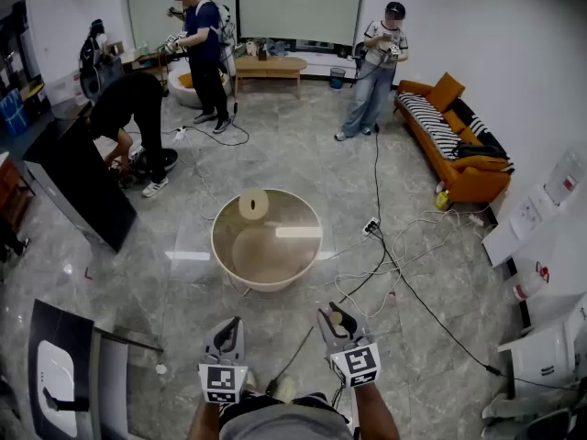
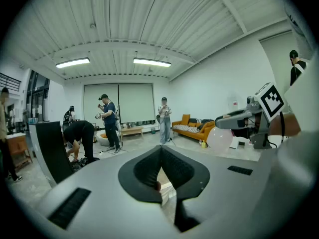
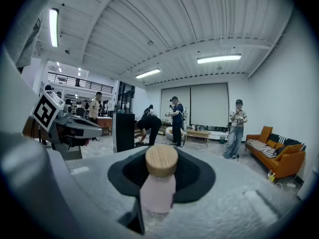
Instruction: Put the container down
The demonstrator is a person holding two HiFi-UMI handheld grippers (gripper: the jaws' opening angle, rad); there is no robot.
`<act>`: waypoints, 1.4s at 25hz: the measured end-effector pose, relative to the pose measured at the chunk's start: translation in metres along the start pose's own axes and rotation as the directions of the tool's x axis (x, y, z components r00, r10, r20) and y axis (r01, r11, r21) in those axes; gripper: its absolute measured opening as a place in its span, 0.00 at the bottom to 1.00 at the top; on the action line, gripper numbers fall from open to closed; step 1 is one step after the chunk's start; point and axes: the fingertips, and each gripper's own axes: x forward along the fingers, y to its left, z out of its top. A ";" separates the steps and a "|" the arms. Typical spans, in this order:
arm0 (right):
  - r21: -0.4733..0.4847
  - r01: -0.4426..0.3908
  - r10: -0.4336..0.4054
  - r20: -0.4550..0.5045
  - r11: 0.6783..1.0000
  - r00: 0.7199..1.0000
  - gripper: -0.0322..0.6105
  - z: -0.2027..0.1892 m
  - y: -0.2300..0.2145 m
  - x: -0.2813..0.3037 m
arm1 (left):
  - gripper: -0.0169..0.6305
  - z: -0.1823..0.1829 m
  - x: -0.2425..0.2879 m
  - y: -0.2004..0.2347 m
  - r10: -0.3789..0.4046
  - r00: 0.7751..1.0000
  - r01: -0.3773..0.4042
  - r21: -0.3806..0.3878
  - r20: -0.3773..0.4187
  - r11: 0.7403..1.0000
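The container is a pale pink bottle [image 3: 158, 190] with a round wooden cap [image 3: 161, 160]. It stands upright between the jaws of my right gripper [image 3: 162, 156], which is shut on it. In the head view the right gripper [image 1: 335, 317] is low and right of centre, with the cap [image 1: 337, 319] showing at its tip. My left gripper [image 1: 229, 326] is beside it on the left, at about the same height, and holds nothing. Its jaws meet at the tip [image 2: 160, 156]. From the left gripper view, the pink bottle [image 2: 219, 137] shows at the right. Both grippers hover above the floor, short of the round table [image 1: 266, 278].
The round table has a beige top and a raised rim. Cables [image 1: 394, 264] trail over the grey floor to its right. A black panel [image 1: 78, 181] stands at the left, an orange sofa [image 1: 459, 145] at the right, white furniture [image 1: 550, 246] far right. Several people stand at the back.
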 end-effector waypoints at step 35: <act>-0.003 0.029 -0.029 0.011 1.000 1.000 0.23 0.002 -0.075 0.068 | 0.05 0.016 0.119 0.003 -0.064 0.998 0.064 0.007 0.011 0.998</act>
